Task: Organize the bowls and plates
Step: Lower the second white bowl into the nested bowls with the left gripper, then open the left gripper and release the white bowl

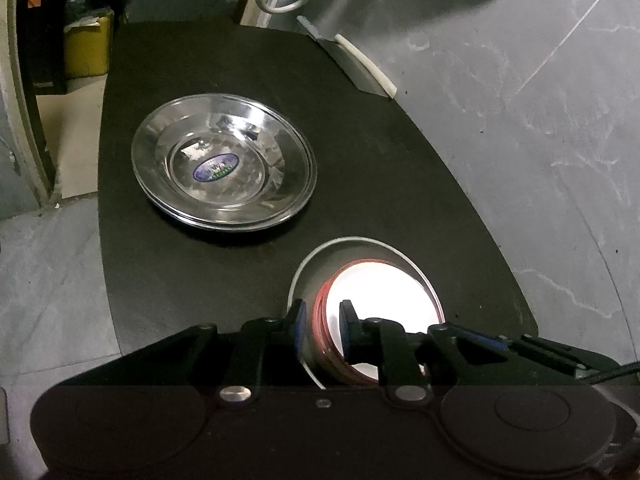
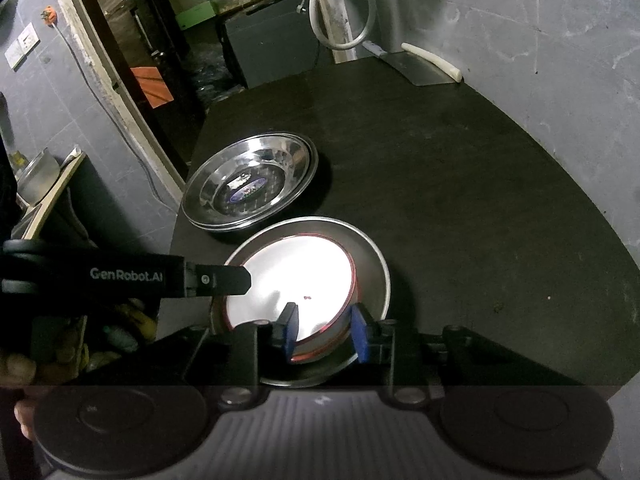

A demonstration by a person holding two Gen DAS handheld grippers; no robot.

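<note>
Now w/ the red-rimmed white plates (image 2: 296, 284) nested in the steel dish (image 2: 380, 276) on the tabletop (image 2: 460, 200) beside the steel bowl stack (image 2: 250, 190), both left tongs (image 1: 323, 326) & right tongs (image 2: 325, 330) straddle the rim, jaws slightly apart, not clamping: best withdrawn straight back w/o nudging the stack.

Black tabletop (image 2: 460, 200), matte, rounded edge. At its far edge a cleaver (image 2: 416, 67) lies flat, blade steel, pale handle (image 2: 432, 62) toward the wall. Grey marbled wall (image 1: 540, 80) runs along the right side. A white hose (image 2: 344, 12) hangs looped beyond the far edge. Left of the table: dark doorway, orange panel (image 2: 152, 86), grey box (image 2: 276, 44), wall socket (image 2: 22, 46) with a cord running down. Yellow container (image 1: 86, 46) on the floor at far left
</note>
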